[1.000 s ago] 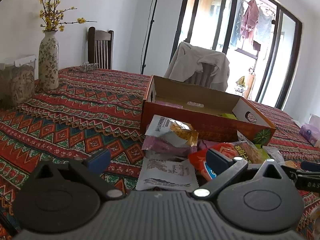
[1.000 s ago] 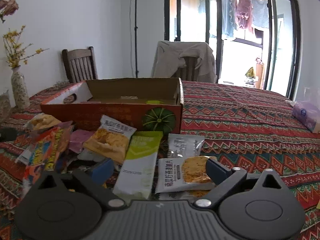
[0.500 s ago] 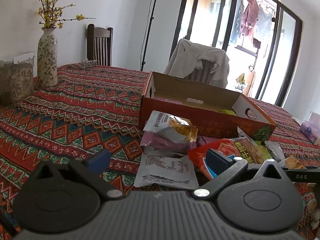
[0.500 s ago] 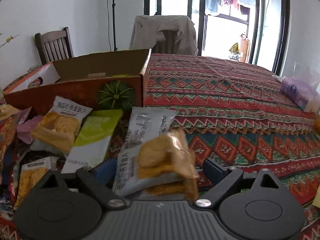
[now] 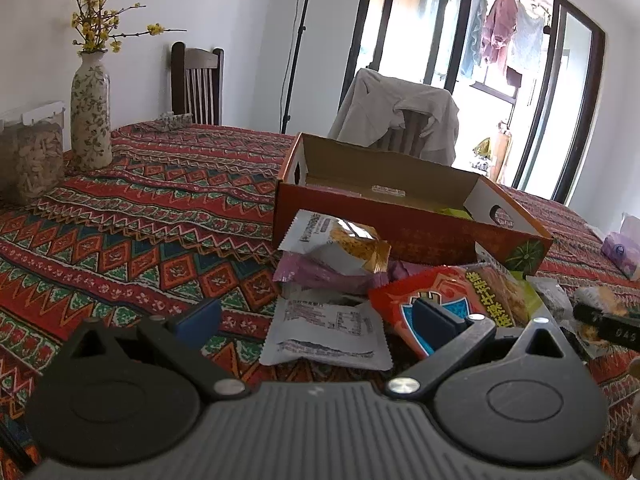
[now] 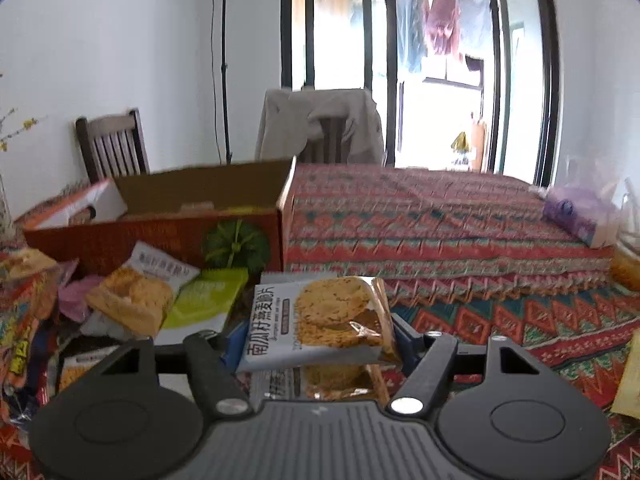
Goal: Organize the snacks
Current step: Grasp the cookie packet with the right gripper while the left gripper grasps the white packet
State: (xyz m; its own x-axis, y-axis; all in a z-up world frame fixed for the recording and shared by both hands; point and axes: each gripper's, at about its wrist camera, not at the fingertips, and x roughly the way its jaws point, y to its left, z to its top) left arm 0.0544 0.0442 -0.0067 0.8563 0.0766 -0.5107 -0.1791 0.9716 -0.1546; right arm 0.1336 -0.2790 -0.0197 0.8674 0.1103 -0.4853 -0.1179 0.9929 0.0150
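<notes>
Open cardboard box point(image 6: 160, 236) at 10 o'clock on the table point(image 6: 440, 232), a draped chair point(image 6: 320, 128) behind it. Snack packets heaped in front of the box: biscuit packet point(image 6: 316, 320) dead centre, another packet point(image 6: 140, 296) at 9 o'clock. Tissue pack point(image 6: 576, 216) at 2 o'clock. Left view: vase point(image 5: 91, 120) at 10 o'clock, jar point(image 5: 30, 160) to its left.

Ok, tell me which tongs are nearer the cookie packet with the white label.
Right. The right tongs are closing around the cookie packet, which sits between their fingers. The left tongs hang open over the snack pile, off to its left.
</notes>
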